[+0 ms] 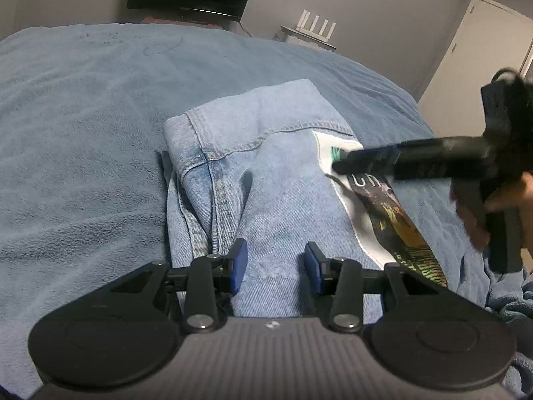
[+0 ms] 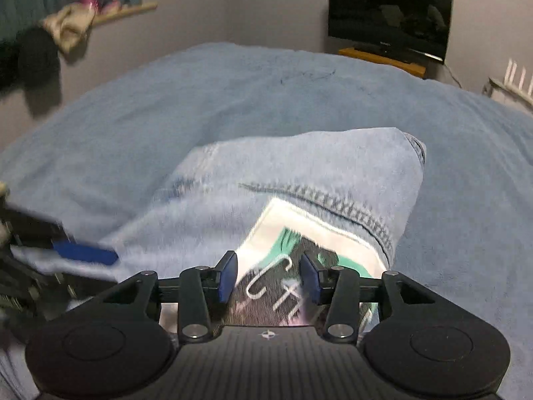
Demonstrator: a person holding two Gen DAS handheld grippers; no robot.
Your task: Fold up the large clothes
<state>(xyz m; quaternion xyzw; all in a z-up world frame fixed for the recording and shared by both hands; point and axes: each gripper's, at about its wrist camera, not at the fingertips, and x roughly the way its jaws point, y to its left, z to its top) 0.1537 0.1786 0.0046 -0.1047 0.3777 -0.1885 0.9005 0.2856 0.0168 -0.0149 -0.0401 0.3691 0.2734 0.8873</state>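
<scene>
A denim jacket, already folded into a compact bundle, is being shown at the centre of the left wrist view, lying on a bed covered by a blue blanket. A printed patch with white border and lettering is being displayed on the right of the bundle; in the right wrist view the same patch is sitting low in the middle of the frame.

The left gripper is being held spread just over the near edge of the denim, nothing pinched between its blue pads. The right gripper is likewise being held spread above the patch, gripping nothing; in the left wrist view its fingers are being seen reaching in from the right edge, blurred.

The folding is judged to be in a late stage, with the bundle being smoothed or checked. The next move is judged to call for either pressing the top layer flat or pinching the near edge with both grippers for a final fold.

A television is being seen at the upper right against the wall.
</scene>
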